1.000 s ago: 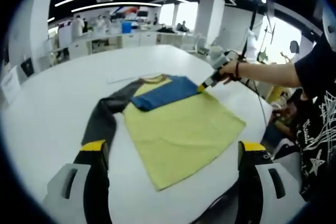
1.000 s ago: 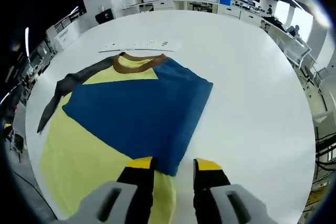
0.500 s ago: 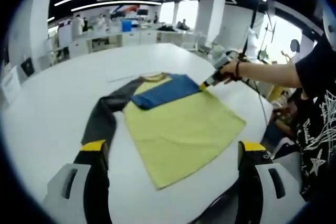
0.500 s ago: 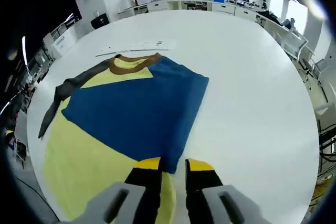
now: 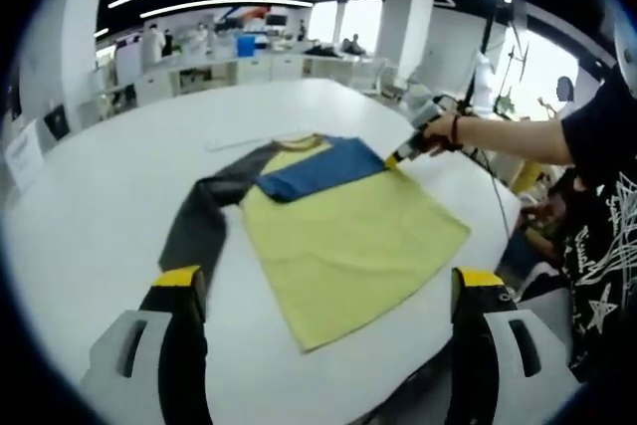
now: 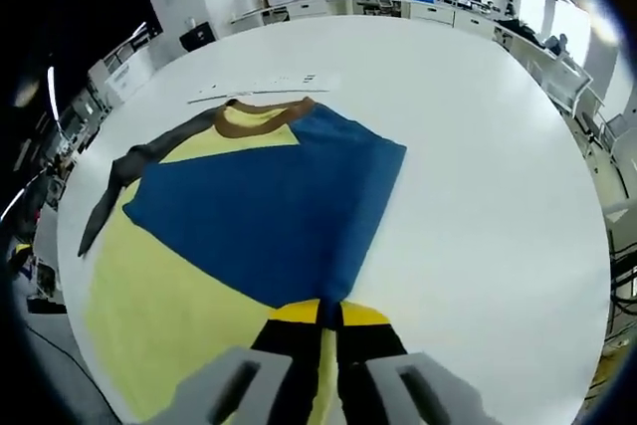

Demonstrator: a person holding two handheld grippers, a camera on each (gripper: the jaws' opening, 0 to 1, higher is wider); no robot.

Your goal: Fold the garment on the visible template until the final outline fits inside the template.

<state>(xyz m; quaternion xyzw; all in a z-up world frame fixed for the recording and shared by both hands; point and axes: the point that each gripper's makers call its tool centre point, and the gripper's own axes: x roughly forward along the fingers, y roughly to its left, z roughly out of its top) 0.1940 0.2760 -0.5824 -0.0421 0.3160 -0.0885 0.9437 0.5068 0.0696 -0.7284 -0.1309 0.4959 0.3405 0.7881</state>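
My right claw (image 6: 320, 318) is clenched on the blue sleeve (image 6: 269, 208) at 6 o'clock, folded over the yellow garment (image 5: 348, 246) mid-bench (image 5: 100, 176). Left claw (image 5: 323, 291) released, hovering. I'd carry the sleeve low and flat, avoiding wrinkles.

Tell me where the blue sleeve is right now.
The blue sleeve lies folded across the upper yellow body of the garment below the brown collar; the right tool pinches its near corner.
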